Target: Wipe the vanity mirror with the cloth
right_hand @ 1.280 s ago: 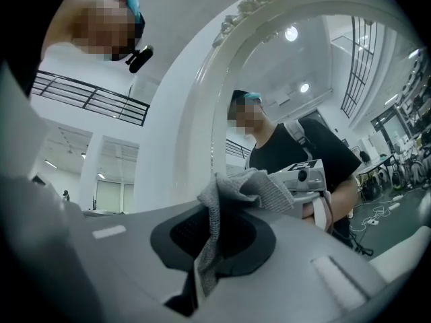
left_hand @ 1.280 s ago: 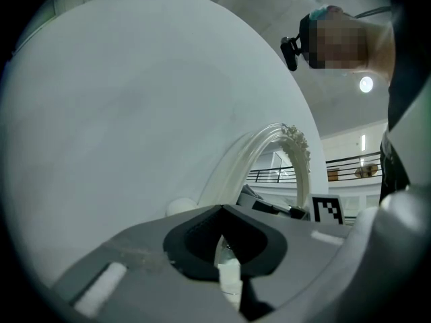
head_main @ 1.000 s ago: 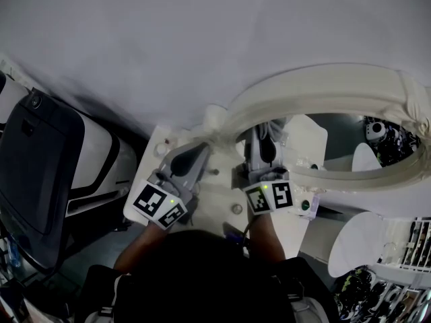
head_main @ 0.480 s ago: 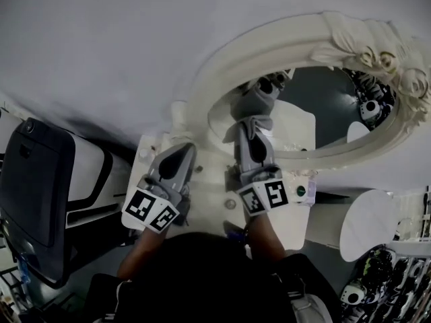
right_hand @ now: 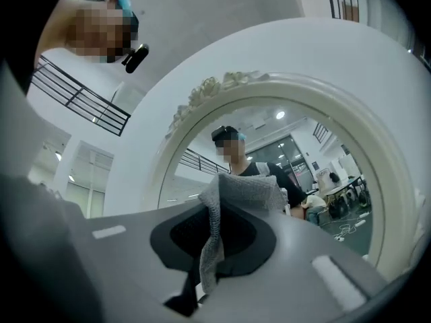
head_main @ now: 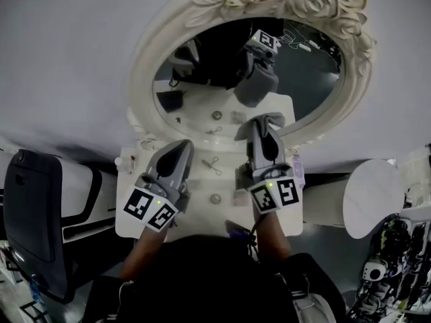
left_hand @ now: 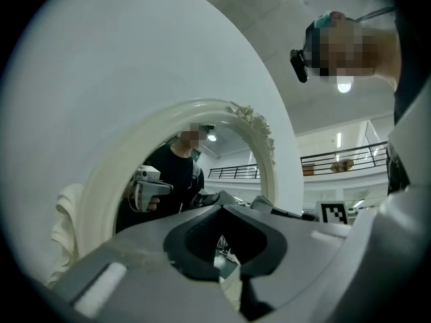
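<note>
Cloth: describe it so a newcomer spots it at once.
Start at the oval white mirror with the rose-carved frame. At its lower rim, the right gripper pinches a small grey woven cloth; the left gripper beside it is empty.

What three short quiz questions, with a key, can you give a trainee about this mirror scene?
1. True or false: the left gripper holds the grey cloth.
2. The frame of the vanity mirror is: A oval, cream-white; B square, black; C round, red.
3. Fill the gap: the fingers of the right gripper are shut on the ____.
Key: 1 false; 2 A; 3 cloth.
</note>
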